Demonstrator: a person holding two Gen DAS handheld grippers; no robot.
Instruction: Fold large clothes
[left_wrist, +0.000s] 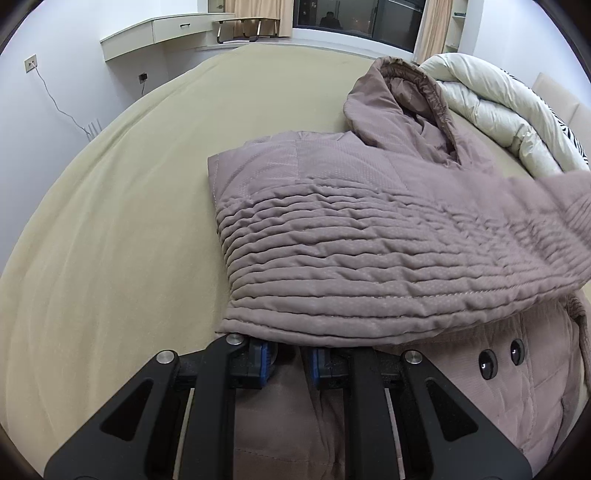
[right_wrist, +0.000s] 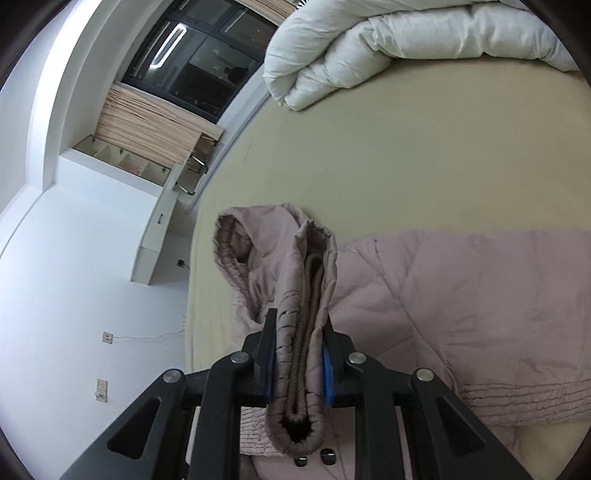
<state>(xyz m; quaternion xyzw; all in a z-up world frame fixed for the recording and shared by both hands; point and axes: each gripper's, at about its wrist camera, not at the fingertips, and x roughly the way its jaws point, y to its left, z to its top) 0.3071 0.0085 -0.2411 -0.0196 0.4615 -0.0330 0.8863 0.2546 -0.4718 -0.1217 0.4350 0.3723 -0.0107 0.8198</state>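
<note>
Two grippers hold a mauve jacket (left_wrist: 369, 236) on a bed (left_wrist: 110, 240): left gripper (left_wrist: 288, 363) clamps its hem, right gripper (right_wrist: 299, 365) pinches a cuff (right_wrist: 303, 387).

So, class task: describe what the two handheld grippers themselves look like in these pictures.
Both the left gripper and the right gripper look alike: matte black angular linkage arms with triangular cut-outs, round silver pivot pins, and blue pads on the inner faces of the fingers. No cables, sleeves or markings show.
</note>
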